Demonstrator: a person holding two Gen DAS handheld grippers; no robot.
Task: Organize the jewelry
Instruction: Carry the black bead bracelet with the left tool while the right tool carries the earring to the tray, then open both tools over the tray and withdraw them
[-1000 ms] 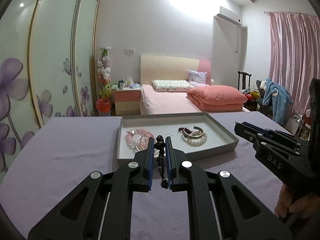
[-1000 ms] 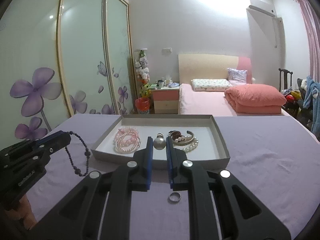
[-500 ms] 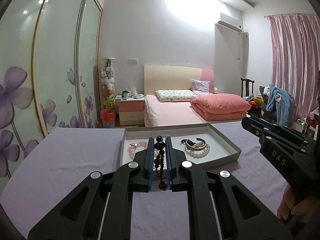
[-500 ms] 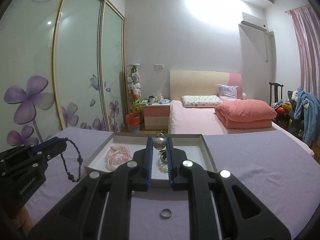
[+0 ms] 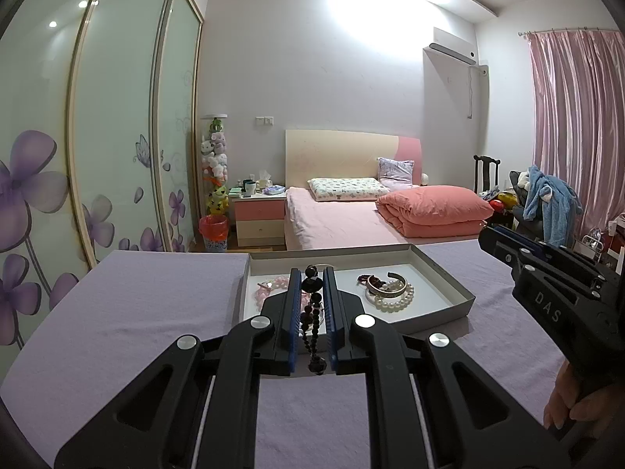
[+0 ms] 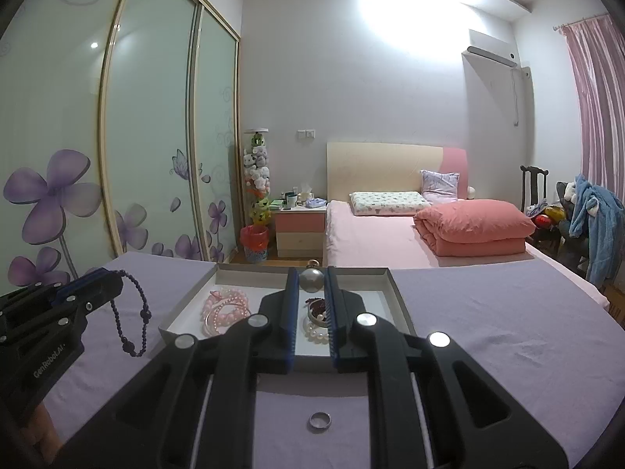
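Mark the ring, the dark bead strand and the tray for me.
ring (image 6: 319, 420): right wrist view, on its metal band.
bead strand (image 5: 311, 284): left wrist view, on the large dark bead between the fingers.
tray (image 5: 443, 273): left wrist view, on its right wall.

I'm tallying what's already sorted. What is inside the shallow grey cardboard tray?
Inside the grey tray: pink bead bracelets, a white pearl strand, a gold bangle and dark red beads. The gripper fingers cover the tray's middle.

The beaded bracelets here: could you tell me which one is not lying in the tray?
The dark bead bracelet: it hangs from the shut left gripper above the purple cloth, while the pink bracelets and pearl bracelet lie inside the tray.
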